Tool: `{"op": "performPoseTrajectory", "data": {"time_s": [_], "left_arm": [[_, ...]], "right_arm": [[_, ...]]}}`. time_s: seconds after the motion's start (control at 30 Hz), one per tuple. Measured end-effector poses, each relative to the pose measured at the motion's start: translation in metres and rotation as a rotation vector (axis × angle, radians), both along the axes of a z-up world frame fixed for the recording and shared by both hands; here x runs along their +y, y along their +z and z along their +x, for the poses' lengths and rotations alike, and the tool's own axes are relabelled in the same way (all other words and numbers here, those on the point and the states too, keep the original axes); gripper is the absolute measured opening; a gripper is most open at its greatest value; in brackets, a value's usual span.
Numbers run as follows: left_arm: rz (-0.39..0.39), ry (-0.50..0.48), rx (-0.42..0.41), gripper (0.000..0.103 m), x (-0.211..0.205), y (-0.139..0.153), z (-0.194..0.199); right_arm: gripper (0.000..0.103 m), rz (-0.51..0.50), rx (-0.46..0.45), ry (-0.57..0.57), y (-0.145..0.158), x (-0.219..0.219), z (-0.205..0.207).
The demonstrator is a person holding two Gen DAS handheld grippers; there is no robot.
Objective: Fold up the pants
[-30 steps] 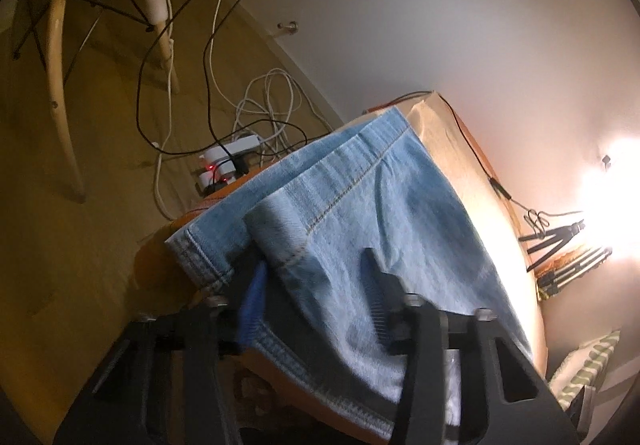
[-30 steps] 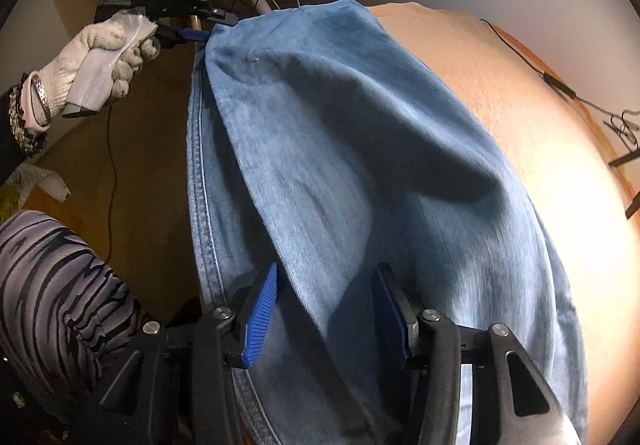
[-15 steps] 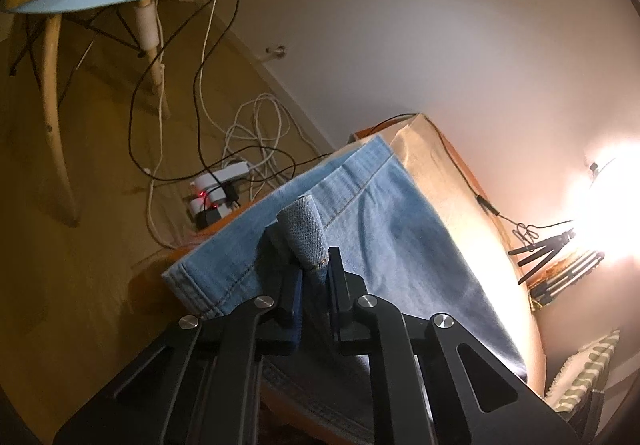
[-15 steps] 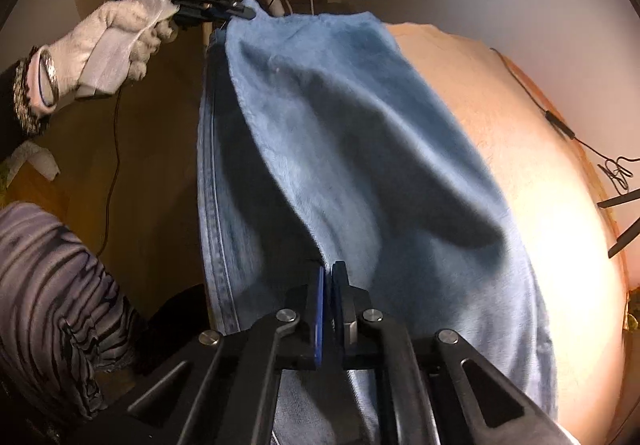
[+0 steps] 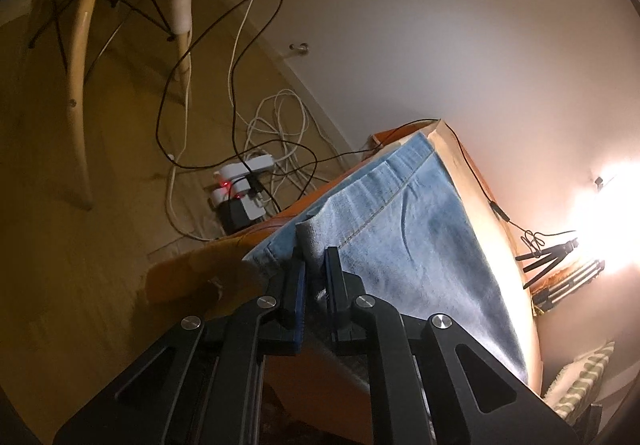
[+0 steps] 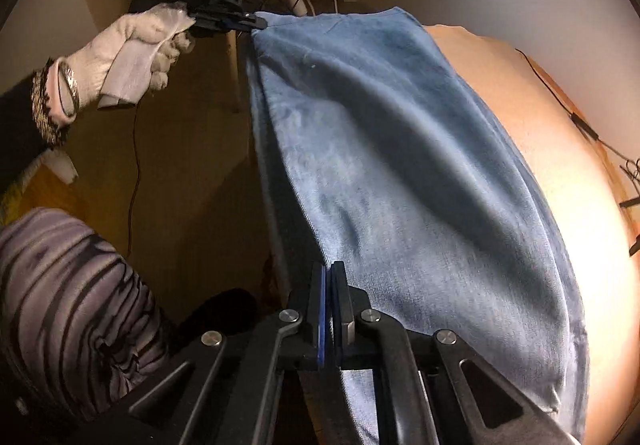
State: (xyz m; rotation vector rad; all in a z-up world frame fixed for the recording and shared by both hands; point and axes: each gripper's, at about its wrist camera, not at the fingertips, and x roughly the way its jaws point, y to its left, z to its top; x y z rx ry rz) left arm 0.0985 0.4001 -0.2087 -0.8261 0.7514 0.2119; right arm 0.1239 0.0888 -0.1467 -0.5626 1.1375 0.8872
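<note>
Light blue denim pants (image 6: 400,165) lie along an orange-tan table (image 6: 560,149). Their near long edge is lifted off the surface. My right gripper (image 6: 328,273) is shut on that edge close to the camera. At the far end, my left gripper (image 6: 256,23), held by a white-gloved hand (image 6: 132,49), is shut on a corner of the same edge. In the left wrist view the left gripper (image 5: 314,257) pinches a small roll of denim. Behind it the pants (image 5: 420,237) spread over the table (image 5: 452,141).
A chair with wooden legs (image 5: 80,93) and a leopard-print cushion stands beyond the table's end. A power strip (image 5: 240,189) and tangled cables lie on the floor. A cable (image 5: 496,205), a small tripod (image 5: 548,261) and a bright lamp sit along the table's far side. A striped sleeve (image 6: 68,309) is near left.
Both grippers went from open around the denim edge to shut on it. The gripped edge has since risen off the table and pulled taut between them.
</note>
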Motion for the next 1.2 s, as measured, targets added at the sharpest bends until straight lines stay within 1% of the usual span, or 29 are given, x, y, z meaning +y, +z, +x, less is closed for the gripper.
{"op": "performPoseTrajectory", "data": {"time_s": [0.1, 0.17, 0.27, 0.37, 0.43, 0.5, 0.6, 0.63, 0.67, 0.7, 0.73, 0.8, 0.87, 0.97, 1.03, 1.1, 1.17, 1.2], "left_arm": [[0.013, -0.008, -0.02, 0.007, -0.002, 0.009, 0.0], [0.038, -0.011, -0.038, 0.007, -0.003, 0.018, -0.003], [0.054, -0.003, -0.052, 0.007, 0.0, 0.024, -0.009], [0.052, 0.014, -0.036, 0.007, 0.006, 0.02, -0.011], [0.026, 0.023, -0.02, 0.007, 0.012, 0.013, -0.013], [-0.002, 0.009, -0.011, 0.007, 0.011, 0.007, -0.012], [-0.022, -0.003, -0.004, 0.007, 0.006, 0.003, -0.013], [-0.03, -0.002, -0.004, 0.009, 0.004, 0.003, -0.013], [-0.046, -0.002, -0.008, 0.012, 0.004, 0.003, -0.013], [-0.064, 0.0, -0.012, 0.024, 0.003, 0.002, -0.012], [-0.074, 0.0, -0.015, 0.033, 0.002, 0.003, -0.01], [-0.078, -0.002, -0.016, 0.039, 0.0, 0.005, -0.007], [-0.067, -0.001, -0.01, 0.04, -0.002, 0.007, -0.004], [-0.079, 0.011, -0.007, 0.041, -0.003, 0.007, -0.002], [-0.1, 0.016, -0.015, 0.047, 0.0, 0.005, -0.002], [-0.092, 0.016, -0.005, 0.049, -0.003, 0.007, -0.001], [-0.08, 0.016, 0.007, 0.049, -0.005, 0.008, 0.0], [-0.08, 0.013, 0.007, 0.049, -0.007, 0.009, 0.001]], "right_arm": [[0.0, 0.009, 0.016, -0.013, 0.004, 0.0, 0.0], [0.0, 0.045, 0.026, -0.039, 0.012, -0.005, 0.006], [0.0, 0.095, 0.044, -0.082, 0.021, -0.014, 0.014], [0.0, 0.139, 0.058, -0.119, 0.028, -0.021, 0.017], [0.0, 0.174, 0.092, -0.149, 0.028, -0.025, 0.018], [0.0, 0.161, 0.099, -0.143, 0.025, -0.023, 0.013], [0.0, 0.078, 0.053, -0.075, 0.019, -0.009, -0.001], [0.0, 0.06, 0.044, -0.058, 0.017, -0.005, -0.005], [0.0, 0.053, 0.042, -0.052, 0.015, -0.005, -0.005], [0.0, 0.05, 0.042, -0.051, 0.014, -0.004, -0.005], [0.0, 0.051, 0.046, -0.055, 0.012, -0.003, -0.002], [0.0, 0.056, 0.056, -0.069, 0.01, -0.003, 0.002], [0.0, 0.057, 0.054, -0.077, 0.011, -0.005, 0.004], [0.0, 0.072, 0.044, -0.094, 0.017, -0.011, 0.006], [0.0, 0.088, 0.032, -0.12, 0.025, -0.017, 0.013], [0.0, 0.108, 0.017, -0.164, 0.033, -0.024, 0.021], [0.0, 0.142, 0.024, -0.221, 0.041, -0.034, 0.035], [0.0, 0.148, 0.026, -0.232, 0.043, -0.037, 0.039]]}}
